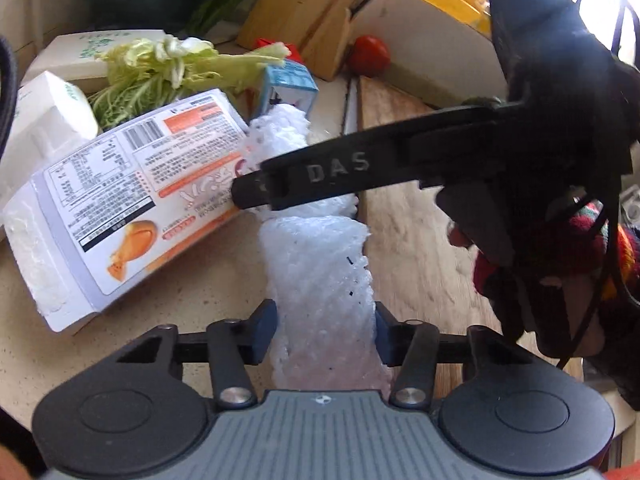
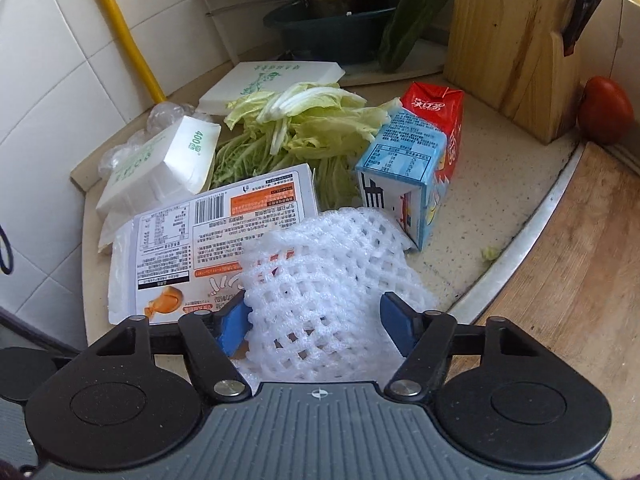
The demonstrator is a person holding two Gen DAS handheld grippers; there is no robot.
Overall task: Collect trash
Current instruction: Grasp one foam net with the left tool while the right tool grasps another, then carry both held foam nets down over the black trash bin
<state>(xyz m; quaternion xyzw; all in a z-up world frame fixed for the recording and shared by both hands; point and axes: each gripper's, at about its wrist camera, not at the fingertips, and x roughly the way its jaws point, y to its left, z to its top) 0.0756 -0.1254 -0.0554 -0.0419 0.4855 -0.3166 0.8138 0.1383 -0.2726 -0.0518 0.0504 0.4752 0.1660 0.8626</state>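
A long white foam net (image 1: 316, 272) lies on the speckled counter (image 1: 120, 352), beside a wooden board. My left gripper (image 1: 325, 334) is shut on its near end, both blue pads pressing its sides. The right gripper's black finger (image 1: 312, 176) crosses the same net further along. In the right wrist view the foam net (image 2: 320, 280) fills the gap of my right gripper (image 2: 316, 324), narrowed between the pads. Touching the net are a flat chicken package (image 2: 208, 240) and a blue milk carton (image 2: 404, 176).
Cabbage leaves (image 2: 304, 128), white foam boxes (image 2: 160, 168) and a red carton (image 2: 436, 120) crowd the corner behind. A knife block (image 2: 516, 40) and a tomato (image 2: 606, 110) stand at the right, by the wooden board (image 2: 580, 260). A person's striped sleeve (image 1: 580, 248) holds the right gripper.
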